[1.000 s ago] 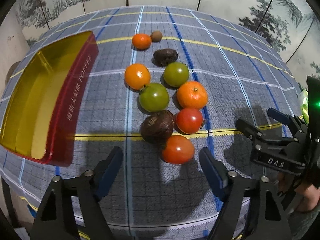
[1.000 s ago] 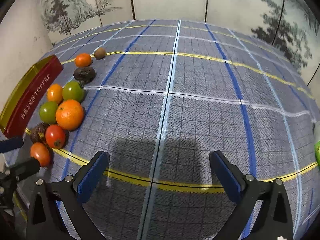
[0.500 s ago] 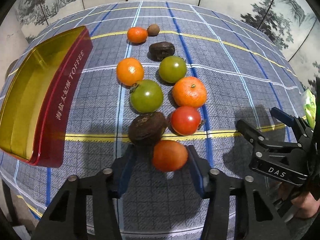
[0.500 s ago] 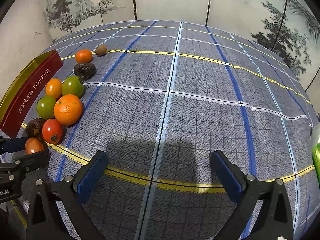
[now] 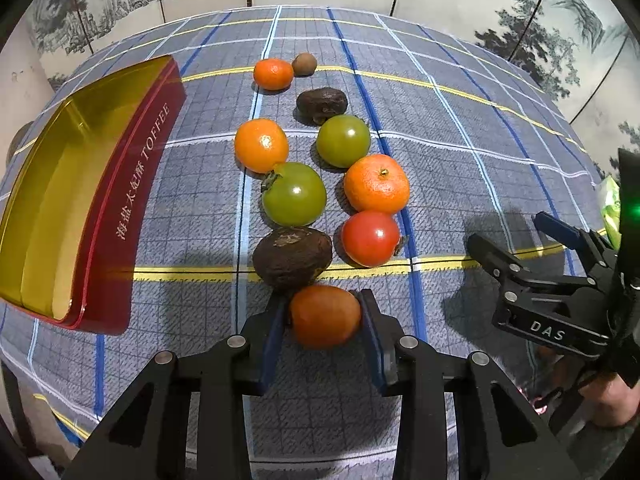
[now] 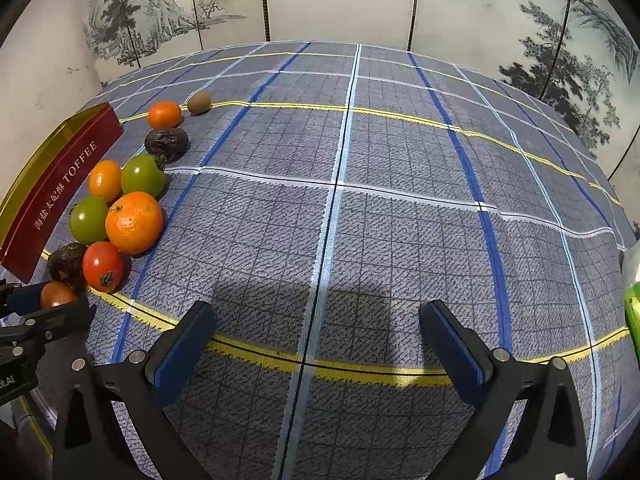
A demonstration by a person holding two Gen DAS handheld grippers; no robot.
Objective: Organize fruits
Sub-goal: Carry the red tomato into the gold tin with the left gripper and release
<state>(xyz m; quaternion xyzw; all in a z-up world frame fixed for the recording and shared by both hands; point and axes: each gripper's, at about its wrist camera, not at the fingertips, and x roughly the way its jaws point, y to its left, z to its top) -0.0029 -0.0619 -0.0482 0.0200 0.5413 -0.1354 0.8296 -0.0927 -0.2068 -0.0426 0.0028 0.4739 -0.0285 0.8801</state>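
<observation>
My left gripper (image 5: 325,314) is shut on an orange-red tomato (image 5: 324,316) that rests on the checked cloth, both blue pads (image 5: 276,332) pressed on its sides. Just beyond it lie a dark brown fruit (image 5: 292,258), a red tomato (image 5: 370,238), two green tomatoes (image 5: 294,194), several mandarins (image 5: 376,184) and a small brown fruit (image 5: 304,64). My right gripper (image 6: 316,336) stands open over bare cloth to the right of the fruits, nothing between its fingers. The held tomato (image 6: 56,294) shows at the left edge of the right wrist view.
An open red toffee tin (image 5: 132,200) with a gold inside lies left of the fruit row, nothing in it. A green packet (image 6: 632,304) sits at the table's right edge. A painted folding screen (image 6: 340,0) stands behind the table.
The left gripper's jaws have gone from wide open to shut on the orange-red tomato. The right gripper has stayed open in the same place.
</observation>
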